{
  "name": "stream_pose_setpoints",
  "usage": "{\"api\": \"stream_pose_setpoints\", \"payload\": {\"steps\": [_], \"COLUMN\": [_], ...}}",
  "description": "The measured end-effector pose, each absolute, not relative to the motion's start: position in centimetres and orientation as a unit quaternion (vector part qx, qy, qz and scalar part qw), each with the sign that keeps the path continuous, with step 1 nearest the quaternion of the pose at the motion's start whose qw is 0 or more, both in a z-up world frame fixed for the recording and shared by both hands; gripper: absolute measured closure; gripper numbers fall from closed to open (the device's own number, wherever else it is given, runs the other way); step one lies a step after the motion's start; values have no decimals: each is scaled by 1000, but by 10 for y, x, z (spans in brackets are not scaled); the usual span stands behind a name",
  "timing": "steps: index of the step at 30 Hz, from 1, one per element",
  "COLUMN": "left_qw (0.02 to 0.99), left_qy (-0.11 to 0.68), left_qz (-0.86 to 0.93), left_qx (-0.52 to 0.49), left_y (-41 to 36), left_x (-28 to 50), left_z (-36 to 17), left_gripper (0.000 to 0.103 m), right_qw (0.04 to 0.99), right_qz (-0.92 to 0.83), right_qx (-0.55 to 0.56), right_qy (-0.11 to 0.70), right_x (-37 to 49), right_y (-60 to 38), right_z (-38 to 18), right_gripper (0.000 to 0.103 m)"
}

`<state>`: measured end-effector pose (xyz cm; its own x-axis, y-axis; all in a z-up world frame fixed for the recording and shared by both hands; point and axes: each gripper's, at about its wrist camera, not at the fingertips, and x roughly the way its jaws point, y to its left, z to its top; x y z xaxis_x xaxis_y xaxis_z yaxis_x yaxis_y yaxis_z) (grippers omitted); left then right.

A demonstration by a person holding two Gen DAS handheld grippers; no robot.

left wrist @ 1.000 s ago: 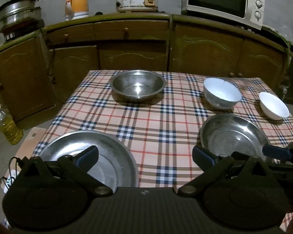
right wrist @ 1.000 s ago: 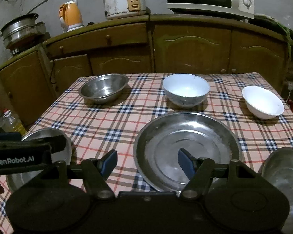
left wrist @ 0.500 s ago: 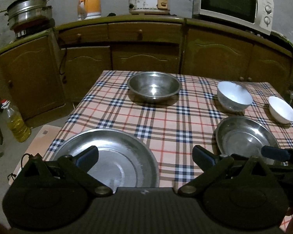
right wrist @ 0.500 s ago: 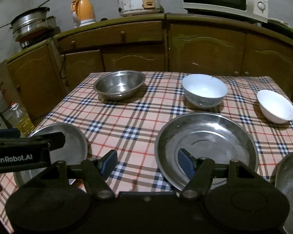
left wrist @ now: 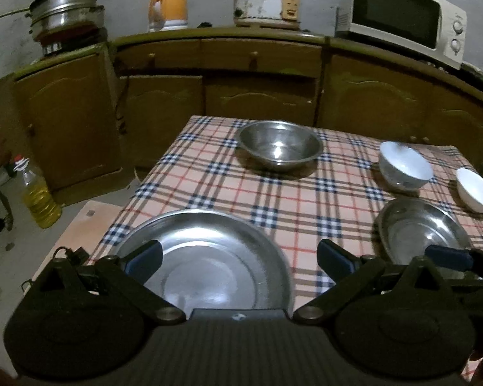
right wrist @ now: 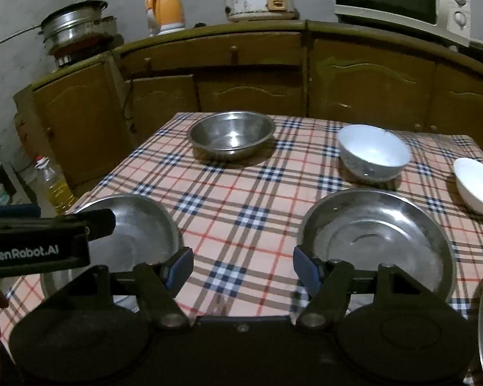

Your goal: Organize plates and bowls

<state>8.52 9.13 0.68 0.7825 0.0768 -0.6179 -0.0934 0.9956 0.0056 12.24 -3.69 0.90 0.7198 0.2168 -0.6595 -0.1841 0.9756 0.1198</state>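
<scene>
Plates: one steel plate (left wrist: 209, 267) lies on the bench just under and ahead of the left jaws; a second steel plate (right wrist: 376, 241) lies ahead of the right jaws, off their right tip
Bowls: steel bowl (left wrist: 280, 144) far ahead, near the bench's far edge; large white bowl (right wrist: 373, 152) and small white bowl (right wrist: 476, 183) beyond the second plate
Left gripper (left wrist: 238, 257): jaws spread wide, holding nothing, straddling the near plate
Right gripper (right wrist: 243, 265): jaws spread, empty, over checked cloth (right wrist: 241, 212) between the two plates
Change: both views have drawn back and swung leftward over the last second; the left plate now sits squarer between the left jaws
Meaning: likely lining up a first pick; nothing stacked yet
</scene>
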Motion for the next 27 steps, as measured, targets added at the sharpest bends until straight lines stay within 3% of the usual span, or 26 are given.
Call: {"api": "stream_pose_setpoints", "payload": {"steps": [27], "left_qw": [917], "left_qy": [364], "left_qz": [162], "left_qx": [-22], "left_y": [200], "left_x": [94], "left_z": [-45], "left_gripper": [0], "right_qw": [891], "right_qz": [179], "right_qx": [13], "right_qy": [417], "right_x": [150], "right_y": [12], "right_z": [-45], "right_gripper": [22]}}
